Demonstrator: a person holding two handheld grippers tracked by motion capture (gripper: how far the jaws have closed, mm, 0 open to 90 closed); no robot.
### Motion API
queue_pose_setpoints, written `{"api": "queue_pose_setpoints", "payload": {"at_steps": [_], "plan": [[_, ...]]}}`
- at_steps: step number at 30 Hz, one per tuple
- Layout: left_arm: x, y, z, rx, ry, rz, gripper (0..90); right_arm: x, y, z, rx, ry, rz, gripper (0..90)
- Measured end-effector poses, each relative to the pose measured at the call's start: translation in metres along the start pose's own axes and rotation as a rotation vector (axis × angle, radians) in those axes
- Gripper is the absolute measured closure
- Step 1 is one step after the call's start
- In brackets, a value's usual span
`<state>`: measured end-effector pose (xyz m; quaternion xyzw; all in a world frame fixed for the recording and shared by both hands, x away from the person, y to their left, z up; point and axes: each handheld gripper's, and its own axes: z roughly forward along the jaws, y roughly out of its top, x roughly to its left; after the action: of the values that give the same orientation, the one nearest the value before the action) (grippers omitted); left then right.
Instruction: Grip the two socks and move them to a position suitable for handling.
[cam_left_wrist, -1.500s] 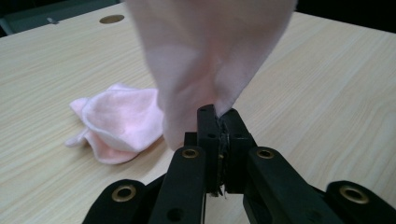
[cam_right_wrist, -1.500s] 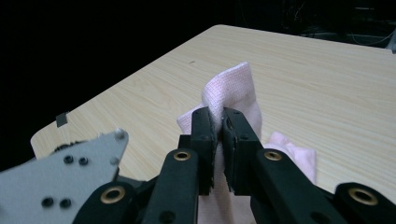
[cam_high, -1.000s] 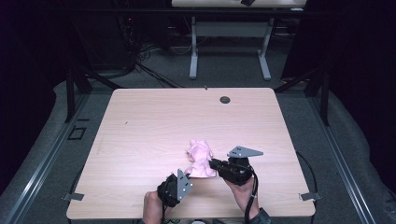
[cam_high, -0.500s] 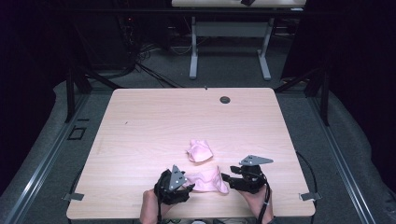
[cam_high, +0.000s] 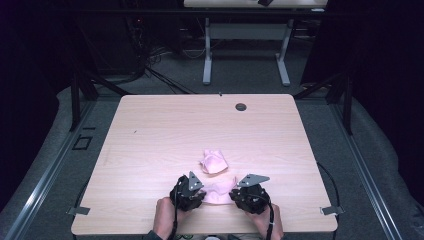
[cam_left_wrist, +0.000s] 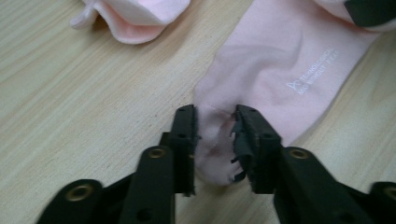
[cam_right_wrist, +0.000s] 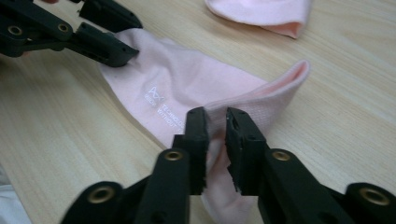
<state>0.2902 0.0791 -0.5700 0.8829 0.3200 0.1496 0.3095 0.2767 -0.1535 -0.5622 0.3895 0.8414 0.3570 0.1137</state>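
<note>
The wooden worktop carries two pink socks. One sock lies flat near the near edge, stretched between both claws. The other sock sits bunched just beyond it. The left claw has just closed, pinching one end; the right claw likewise pinches the other end.

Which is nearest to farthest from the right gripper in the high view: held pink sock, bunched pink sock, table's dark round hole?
1. Held pink sock, pinched in the right gripper, on its left.
2. Bunched pink sock, just beyond.
3. Dark round hole, at the far edge.
</note>
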Motion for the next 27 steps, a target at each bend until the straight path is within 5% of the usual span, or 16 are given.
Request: {"api": "queue_pose_setpoints", "payload": {"at_steps": [5, 12, 17, 22, 27], "plan": [[-0.002, 0.001, 0.001, 0.003, 0.008, 0.026, 84.0, -0.009, -0.003, -0.008, -0.039, 0.013, 0.059, 86.1], [-0.003, 0.000, -0.001, 0.013, 0.007, 0.031, 84.9, -0.031, -0.018, -0.032, -0.089, -0.007, 0.164, 86.5], [-0.002, -0.003, -0.004, 0.019, -0.006, 0.021, 82.9, -0.045, -0.032, -0.040, -0.053, -0.032, 0.225, 83.4], [0.001, -0.002, -0.009, 0.017, -0.005, -0.004, 58.8, -0.051, -0.030, -0.048, -0.100, -0.017, 0.225, 67.0], [0.005, 0.000, -0.012, 0.002, -0.009, -0.007, 60.2, -0.046, -0.009, -0.030, -0.051, 0.002, 0.164, 54.1]]}}
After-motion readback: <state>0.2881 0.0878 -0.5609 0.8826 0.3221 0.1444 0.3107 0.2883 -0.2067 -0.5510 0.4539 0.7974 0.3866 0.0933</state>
